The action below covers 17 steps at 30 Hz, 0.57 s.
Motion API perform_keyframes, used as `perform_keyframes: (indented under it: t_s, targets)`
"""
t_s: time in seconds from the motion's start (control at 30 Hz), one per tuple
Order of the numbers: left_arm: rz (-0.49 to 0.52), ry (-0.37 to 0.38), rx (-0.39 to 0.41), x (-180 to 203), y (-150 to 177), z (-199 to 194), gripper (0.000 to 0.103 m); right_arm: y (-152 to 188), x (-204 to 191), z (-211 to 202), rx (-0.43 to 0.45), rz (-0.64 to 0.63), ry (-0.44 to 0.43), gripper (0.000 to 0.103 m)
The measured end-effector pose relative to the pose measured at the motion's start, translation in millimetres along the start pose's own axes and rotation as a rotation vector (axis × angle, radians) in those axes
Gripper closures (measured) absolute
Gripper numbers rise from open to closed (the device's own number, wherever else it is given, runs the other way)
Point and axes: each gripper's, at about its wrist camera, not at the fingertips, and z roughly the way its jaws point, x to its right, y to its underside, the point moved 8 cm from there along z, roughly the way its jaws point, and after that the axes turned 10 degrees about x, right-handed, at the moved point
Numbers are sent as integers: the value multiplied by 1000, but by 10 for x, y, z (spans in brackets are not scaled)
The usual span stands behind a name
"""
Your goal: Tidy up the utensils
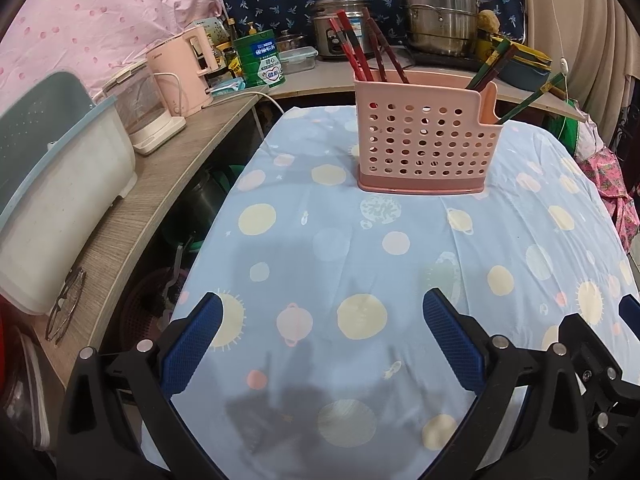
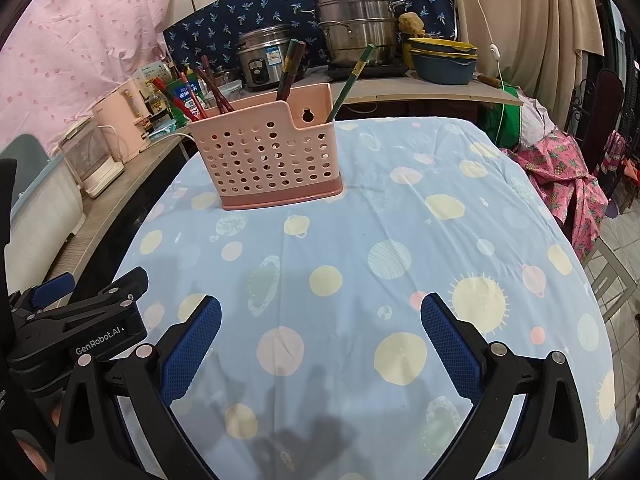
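A pink perforated utensil holder [image 1: 424, 140] stands upright on the far part of the blue planet-print tablecloth [image 1: 340, 240]; it also shows in the right wrist view [image 2: 272, 156]. Several red chopsticks [image 1: 354, 50] stand in its left compartment and green-handled chopsticks [image 1: 496, 66] lean in its right one, with one green chopstick [image 2: 350, 80] tilted right. My left gripper [image 1: 322, 308] is open and empty, low over the near cloth. My right gripper [image 2: 320, 308] is open and empty beside it. Each gripper's body shows at the edge of the other's view.
A wooden counter [image 1: 132, 208] runs along the left with a white bin [image 1: 60, 184], glasses [image 1: 66, 304] and a pink kettle [image 1: 188, 76]. Behind stand a rice cooker [image 2: 264, 58], steel pots [image 2: 356, 24] and stacked bowls [image 2: 444, 60]. Pink cloth [image 2: 568, 184] hangs at right.
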Motion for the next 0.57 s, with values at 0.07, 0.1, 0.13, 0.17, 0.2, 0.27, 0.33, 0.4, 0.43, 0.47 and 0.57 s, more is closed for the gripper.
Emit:
perform_keyframes:
  t_s: [0.07,0.1,0.13,0.17,0.2,0.27,0.33,0.4,0.43,0.47,0.57]
  targets:
    - [2,1,-1,1,0,5,7,0,0,-1,0,0,0,6]
    - [3,0,-1,-1,-3,4,7,1,6,-1,0,0,-1,6]
    - [4,0,-1,-3,-5,8,7,-1,-5,-1,0,0,0,6]
    - [4,0,-1,-5,-10,9,7,1,7,-1,0,-1,0,6]
    - [4,-1,-1,1,-7,4,7,1,3,-1,-1,-1,0,6]
    - [4,-1,0,4,-7,3,7,-1,-6,-2,-1,0,0,6]
    - [3,-1,-1,4,-6,4,7,-2,-8,-1,-1,0,1,6]
    - [1,-5,-1,-1,-8,9,7,-3,-6,-1,0,0,1,6]
    - [-1,-5,-1,-1,-11,13,7,-5,-6,6,0,0,3,6]
    - [-2,-3,0,6,-13,16,7,-7,-3,5,3,-1,5,6]
    - [8,1,1,19,-16,31,7,-21,-8,21,9,-10,15,6]
